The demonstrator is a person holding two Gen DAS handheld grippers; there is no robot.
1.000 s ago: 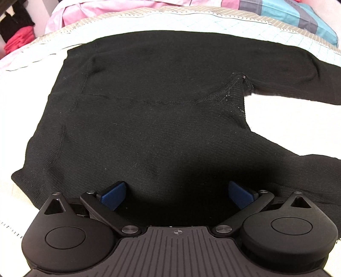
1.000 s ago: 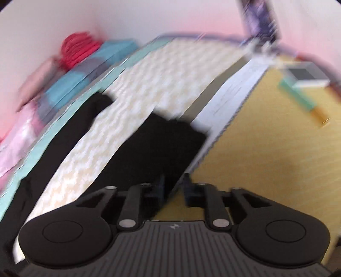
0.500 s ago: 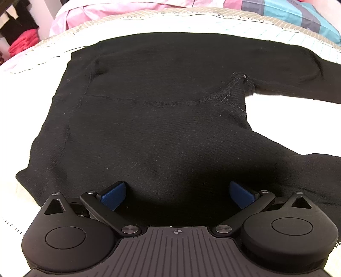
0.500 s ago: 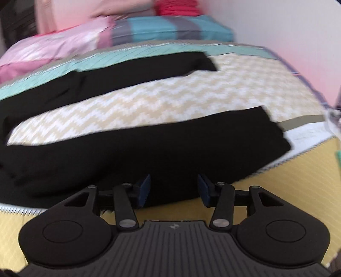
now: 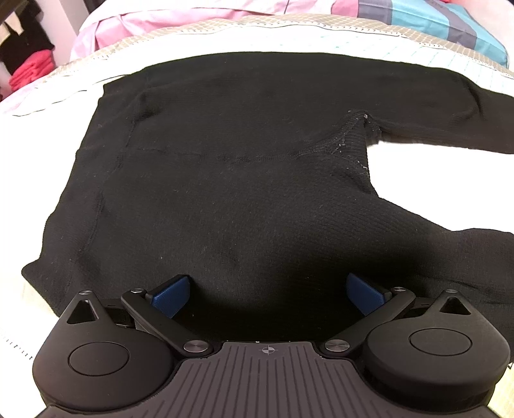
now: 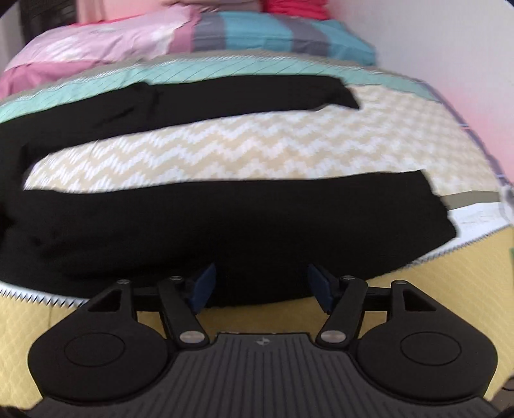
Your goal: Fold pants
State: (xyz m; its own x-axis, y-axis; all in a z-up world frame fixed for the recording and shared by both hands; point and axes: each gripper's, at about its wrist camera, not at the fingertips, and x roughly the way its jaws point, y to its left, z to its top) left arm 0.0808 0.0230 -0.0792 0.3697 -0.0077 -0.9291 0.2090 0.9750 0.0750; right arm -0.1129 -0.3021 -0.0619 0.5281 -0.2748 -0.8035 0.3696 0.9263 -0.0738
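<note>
Black knit pants [image 5: 231, 167] lie spread flat on the bed, waistband to the left, both legs running off to the right. My left gripper [image 5: 268, 294] is open over the near hip edge, blue pads wide apart, empty. In the right wrist view the two legs [image 6: 225, 218] lie apart, with the near leg along the bed's front edge and the far leg [image 6: 205, 96] behind it. My right gripper [image 6: 261, 284] is open at the near leg's front edge, holding nothing.
The bed has a yellow-white zigzag cover [image 6: 257, 151] with a teal band [image 6: 160, 74] behind it. Pink bedding [image 5: 180, 22] and a striped pillow [image 6: 273, 32] lie at the back. Red clothes [image 5: 27, 72] sit far left. Yellow floor mat [image 6: 465, 273] lies below the bed edge.
My right gripper swung from the leg's hem toward the middle of the near leg and opened wider. My left gripper drifted slightly; it stays open.
</note>
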